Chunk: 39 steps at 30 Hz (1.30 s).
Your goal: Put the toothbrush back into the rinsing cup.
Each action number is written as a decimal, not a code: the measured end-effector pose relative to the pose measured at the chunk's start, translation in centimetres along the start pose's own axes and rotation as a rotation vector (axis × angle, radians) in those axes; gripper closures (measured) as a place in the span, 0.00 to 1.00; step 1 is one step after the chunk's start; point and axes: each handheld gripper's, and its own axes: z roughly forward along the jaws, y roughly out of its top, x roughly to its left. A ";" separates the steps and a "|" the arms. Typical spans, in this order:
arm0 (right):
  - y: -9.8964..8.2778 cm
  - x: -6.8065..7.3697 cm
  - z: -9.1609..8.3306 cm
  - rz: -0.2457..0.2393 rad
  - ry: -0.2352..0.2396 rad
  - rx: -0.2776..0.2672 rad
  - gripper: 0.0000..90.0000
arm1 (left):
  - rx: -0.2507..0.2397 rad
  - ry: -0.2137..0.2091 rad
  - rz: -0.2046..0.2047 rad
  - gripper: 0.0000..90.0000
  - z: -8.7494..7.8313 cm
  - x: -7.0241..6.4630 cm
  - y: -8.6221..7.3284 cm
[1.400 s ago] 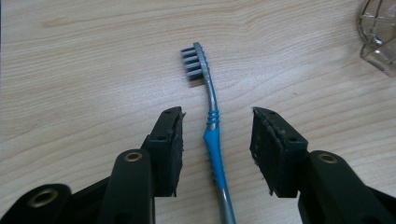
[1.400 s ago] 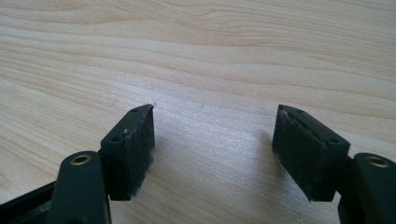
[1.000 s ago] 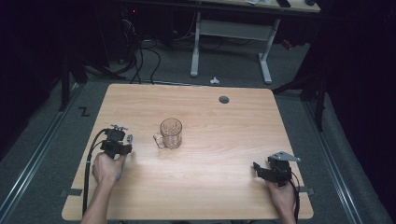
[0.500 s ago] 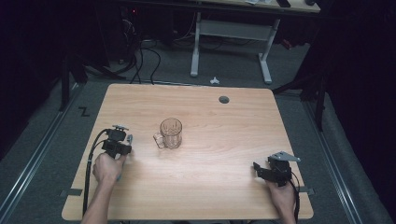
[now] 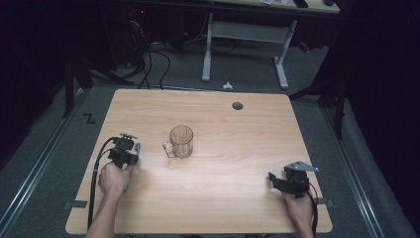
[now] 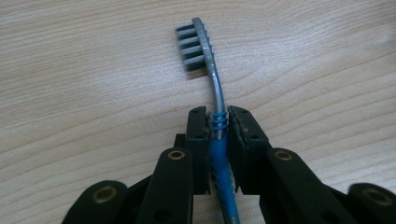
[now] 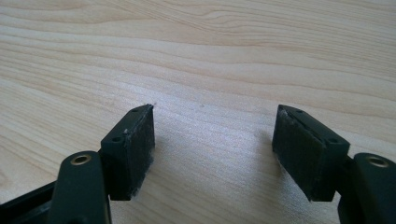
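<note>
A toothbrush (image 6: pixel 212 79) with a grey head and a blue handle lies flat on the wooden table (image 5: pixel 223 198). My left gripper (image 6: pixel 217 119) is shut on its ribbed blue neck, and its jaws have just been closing onto it. In the high view the left gripper (image 5: pixel 130 157) sits at the table's left, with the toothbrush (image 5: pixel 137 147) under it. A clear glass mug (image 5: pixel 181 141) stands upright a little to the right of that gripper, apart from it. My right gripper (image 7: pixel 212 140) stands open above bare wood, and in the high view it (image 5: pixel 273 178) rests near the front right corner.
A round cable hole (image 5: pixel 237 105) is set in the table's far side. Beyond the table stand the white legs of a desk (image 5: pixel 280 64) and loose cables on the grey floor. A black cable trails from each gripper toward the table's near edge.
</note>
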 end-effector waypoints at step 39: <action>0.0 0.0 0.0 -0.001 0.000 0.000 0.33 | -0.077 -0.074 0.012 0.89 -3.1 0.0 -0.4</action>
